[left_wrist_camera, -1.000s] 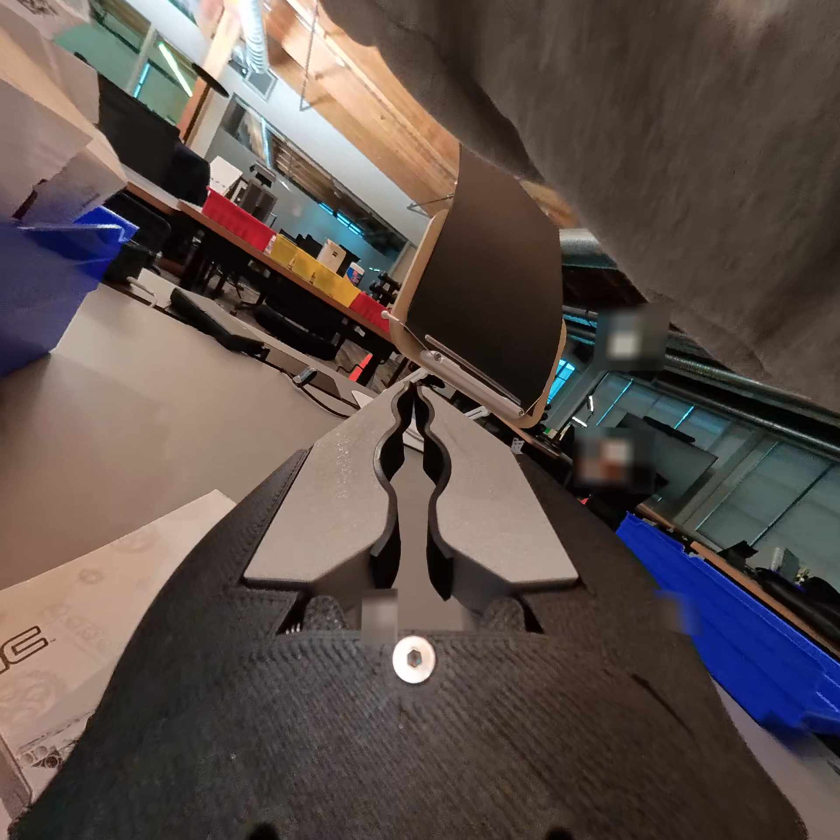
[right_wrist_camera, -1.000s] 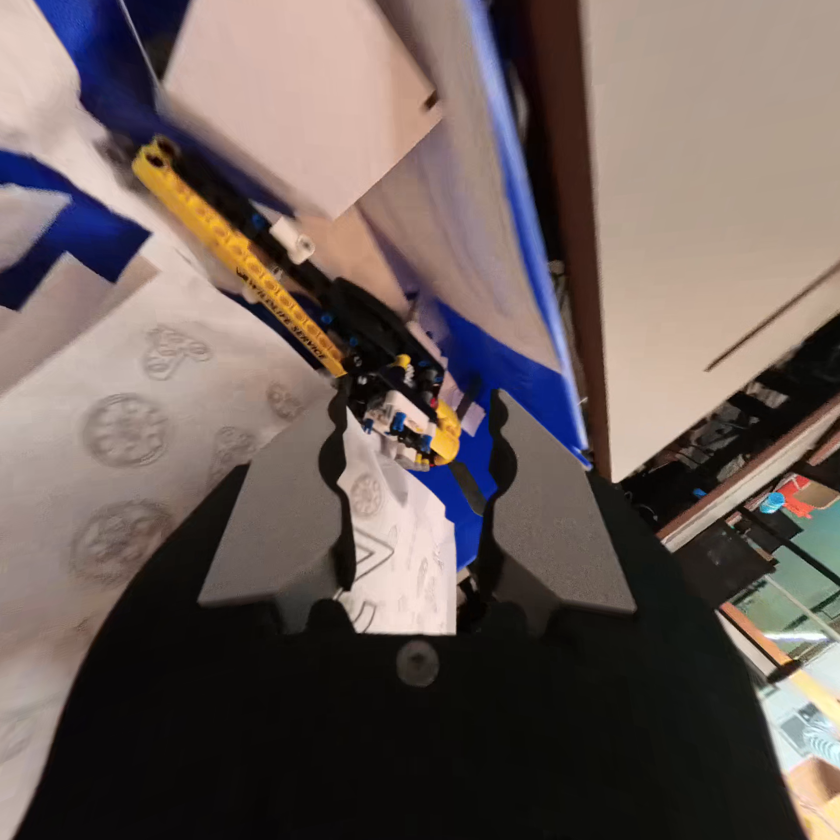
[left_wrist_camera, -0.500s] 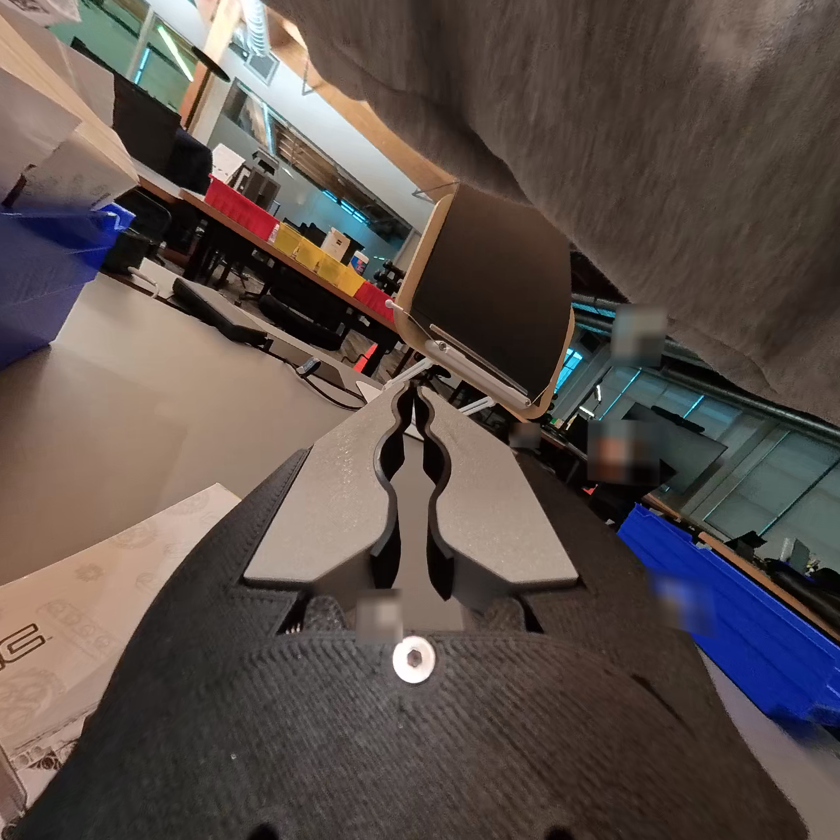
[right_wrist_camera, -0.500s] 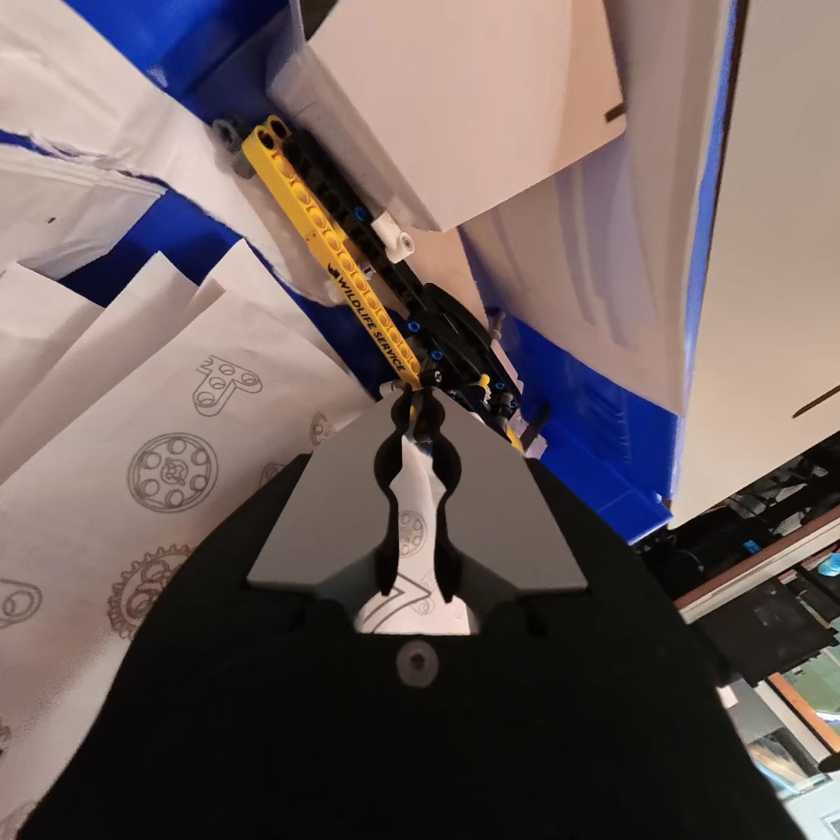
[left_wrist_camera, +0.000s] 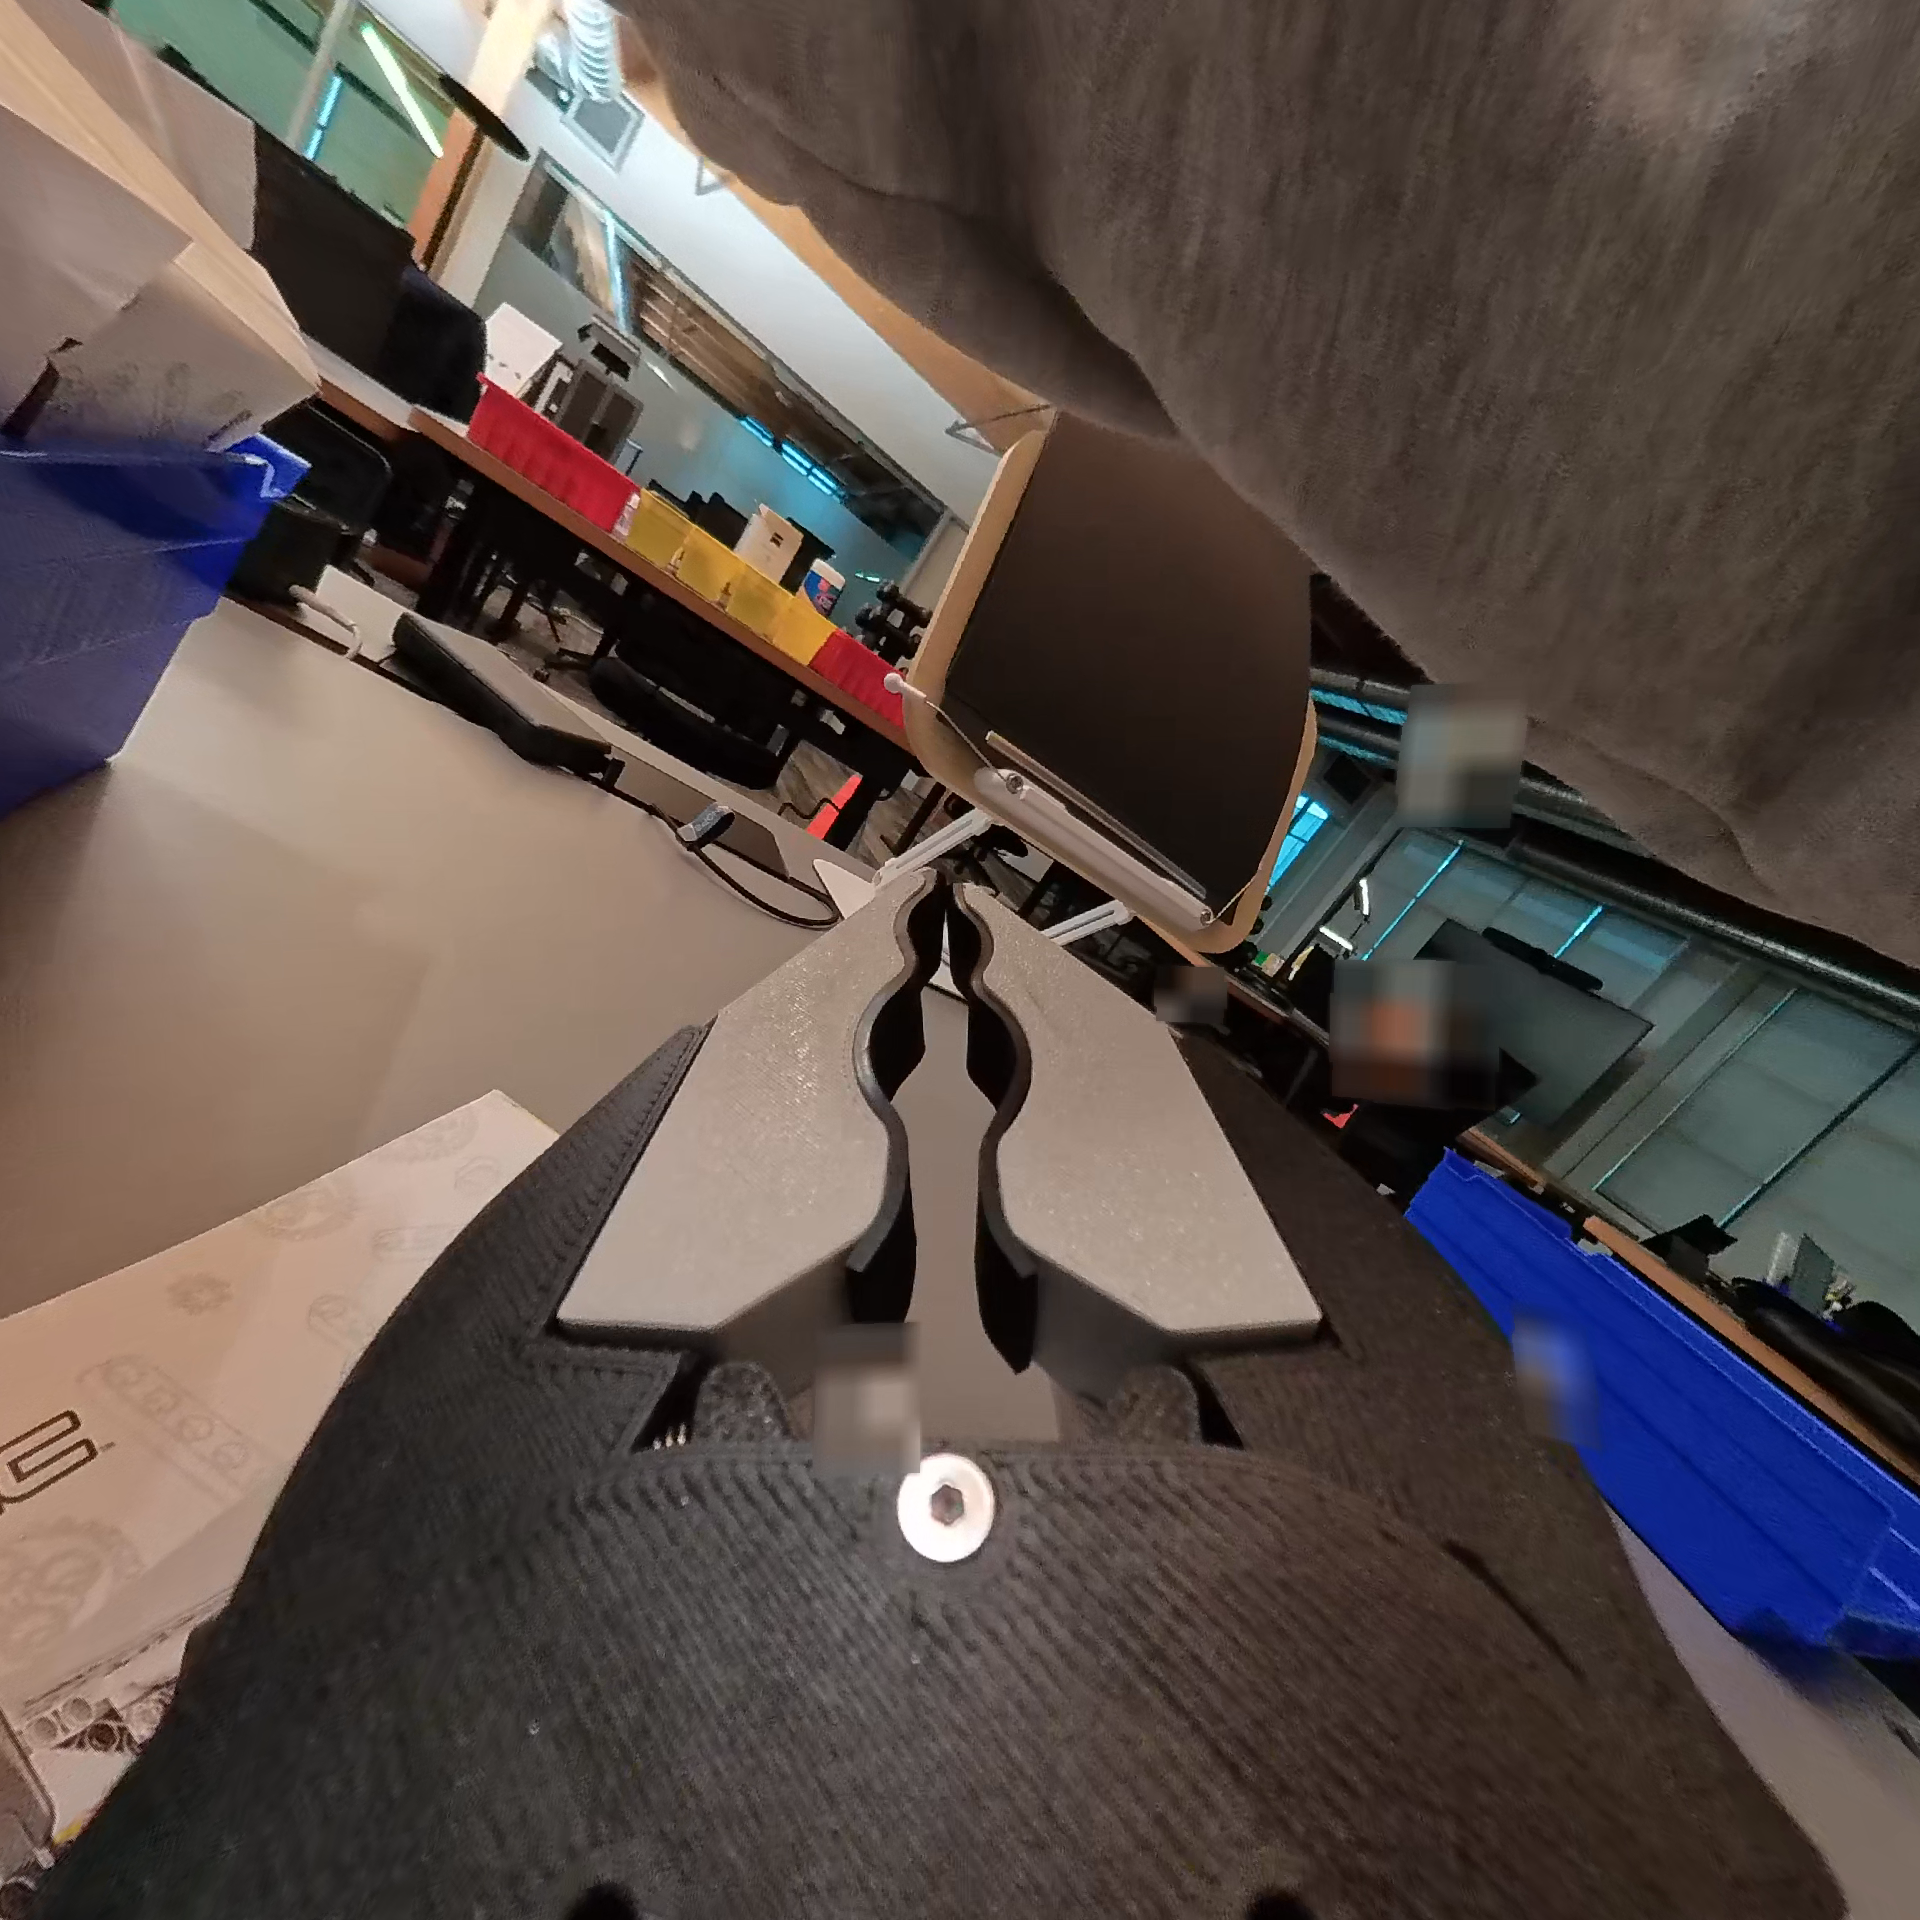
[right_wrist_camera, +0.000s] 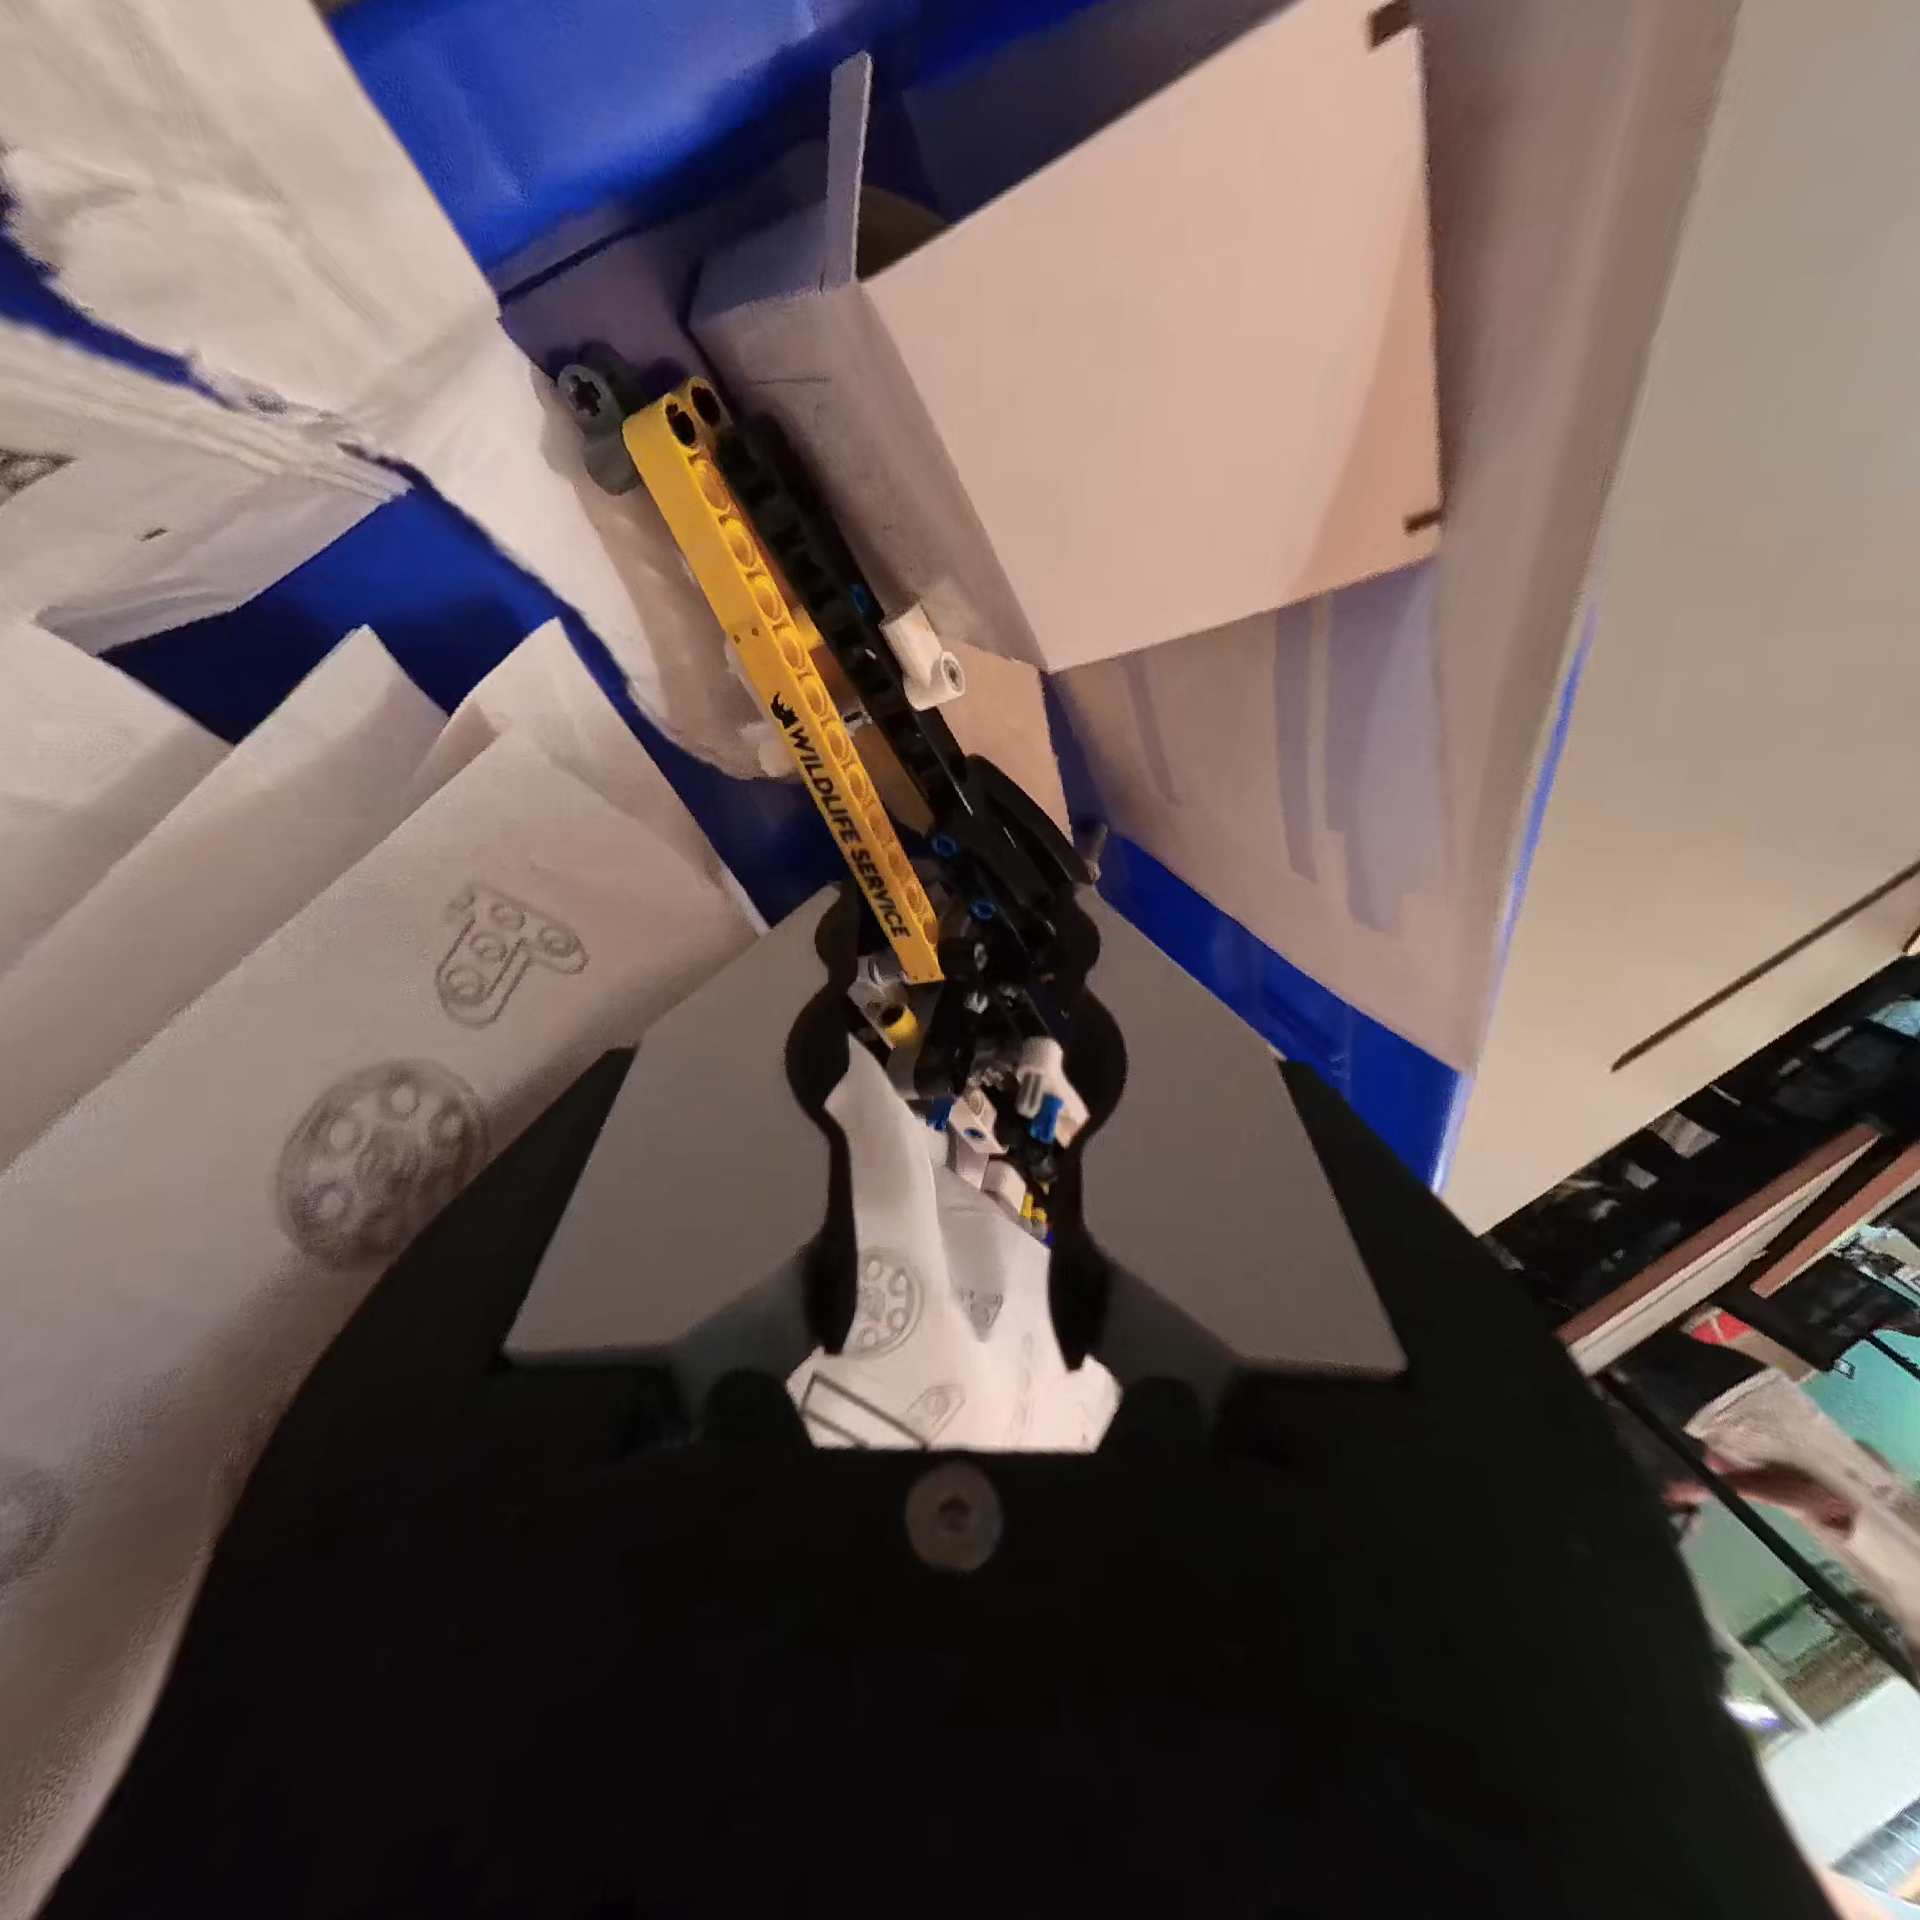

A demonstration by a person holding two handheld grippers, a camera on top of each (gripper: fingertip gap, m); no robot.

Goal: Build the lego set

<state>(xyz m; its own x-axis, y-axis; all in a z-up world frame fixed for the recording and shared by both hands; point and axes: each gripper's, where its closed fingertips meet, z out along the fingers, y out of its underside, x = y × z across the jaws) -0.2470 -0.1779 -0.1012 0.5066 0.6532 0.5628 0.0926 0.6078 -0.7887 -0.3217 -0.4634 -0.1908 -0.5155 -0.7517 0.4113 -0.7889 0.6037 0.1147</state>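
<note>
A partly built lego model with a long yellow beam, black beams and small white and blue pins lies slanted over a blue bin among white paper bags. My right gripper is closed around the model's near end, with the grey fingers pressing its black and white cluster from both sides. My left gripper is shut and empty, held low over a grey table, pointing across the room. The lego model does not show in the left wrist view.
A white cardboard box flap overhangs the model's far end. In the left wrist view a printed white box lies at lower left, blue bins stand at left and right, and a grey sleeve hangs overhead. Left tips to right tips: about 30 centimetres.
My right gripper was open a second ago, pinched shut at the beam's near end, and now sits farther forward with the model's cluster between its fingers. The left gripper stays shut and barely moves.
</note>
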